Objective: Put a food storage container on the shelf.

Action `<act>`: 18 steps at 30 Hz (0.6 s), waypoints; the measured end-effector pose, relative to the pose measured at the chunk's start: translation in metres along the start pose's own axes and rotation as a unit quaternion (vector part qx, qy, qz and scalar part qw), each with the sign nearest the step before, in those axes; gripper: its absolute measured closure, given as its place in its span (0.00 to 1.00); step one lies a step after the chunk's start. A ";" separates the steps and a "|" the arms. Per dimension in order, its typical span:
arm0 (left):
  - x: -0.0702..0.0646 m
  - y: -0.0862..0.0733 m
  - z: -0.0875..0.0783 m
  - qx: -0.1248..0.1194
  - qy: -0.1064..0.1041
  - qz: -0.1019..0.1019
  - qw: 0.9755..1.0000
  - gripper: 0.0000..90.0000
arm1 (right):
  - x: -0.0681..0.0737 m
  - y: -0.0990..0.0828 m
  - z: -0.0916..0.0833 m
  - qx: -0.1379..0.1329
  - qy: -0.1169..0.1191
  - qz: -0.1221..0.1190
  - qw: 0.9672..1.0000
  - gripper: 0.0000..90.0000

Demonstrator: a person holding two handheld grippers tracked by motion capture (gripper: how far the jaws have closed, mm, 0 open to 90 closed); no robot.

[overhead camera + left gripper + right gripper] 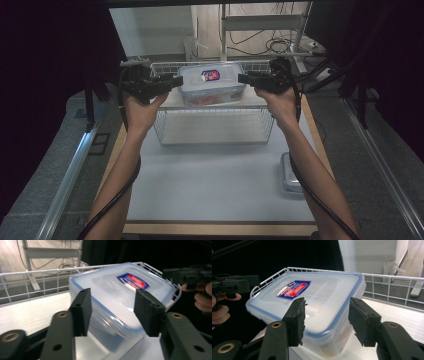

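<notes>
sitting on the top tier of a white wire rack (165, 131) at the far end of the desk (210, 180), a clear plastic container (212, 82) with a blue-rimmed lid and a red and blue label is flanked by both hands. the left gripper (176, 81) comes in level from the container's left end, the right gripper (243, 78) from its right end, each held in a hand with a black cable trailing down the forearm. in the left gripper view the left gripper (113, 312) has its fingers (81, 311) spread apart with a corner of the container (120, 292) between them; whether the pads press on it i cannot tell, as that near corner is blurred. in the right gripper view the right gripper (325, 321) likewise has its fingers (362, 320) apart around a corner of the container (317, 298), with a gap on the right side. something reddish lies inside the container. a second clear lidded box (291, 172) rests on the desk's right edge, well apart from the rack.
</notes>
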State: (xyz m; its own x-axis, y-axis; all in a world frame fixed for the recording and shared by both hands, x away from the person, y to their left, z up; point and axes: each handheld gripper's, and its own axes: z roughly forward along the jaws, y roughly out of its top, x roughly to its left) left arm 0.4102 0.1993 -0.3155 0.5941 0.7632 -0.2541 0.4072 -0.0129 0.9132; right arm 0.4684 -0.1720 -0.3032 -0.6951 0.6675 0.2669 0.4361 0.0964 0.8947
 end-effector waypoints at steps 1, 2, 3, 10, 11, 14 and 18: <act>0.000 0.000 0.000 0.000 0.000 0.000 1.000 0.60 | 0.000 0.000 0.000 0.000 0.000 0.000 1.000 0.53; -0.003 -0.003 -0.003 0.001 0.000 0.008 1.000 0.60 | 0.001 -0.002 -0.002 0.001 -0.001 -0.005 1.000 0.52; -0.007 -0.009 -0.009 0.000 -0.007 0.017 1.000 0.68 | 0.003 -0.005 -0.005 0.001 -0.001 -0.014 1.000 0.51; -0.017 -0.031 -0.017 0.012 -0.016 0.042 0.999 1.00 | 0.004 -0.017 -0.015 -0.005 0.005 -0.022 1.000 0.44; -0.019 -0.038 -0.013 0.024 -0.020 0.047 0.998 1.00 | 0.002 -0.020 -0.017 -0.006 0.006 -0.020 1.000 0.41; -0.020 -0.043 -0.008 0.032 -0.022 0.051 0.998 1.00 | 0.001 -0.024 -0.017 -0.004 0.006 -0.019 1.000 0.39; -0.019 -0.049 0.003 0.038 -0.025 0.046 0.998 1.00 | -0.002 -0.034 -0.015 0.002 0.004 -0.024 1.000 0.35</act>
State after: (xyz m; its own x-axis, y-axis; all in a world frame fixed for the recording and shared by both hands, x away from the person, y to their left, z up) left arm 0.3807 0.1834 -0.3562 0.6649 0.7230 -0.1875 0.3999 -0.1326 0.9069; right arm 0.4460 -0.1881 -0.3290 -0.7207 0.6554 0.2262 0.4035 0.1312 0.9055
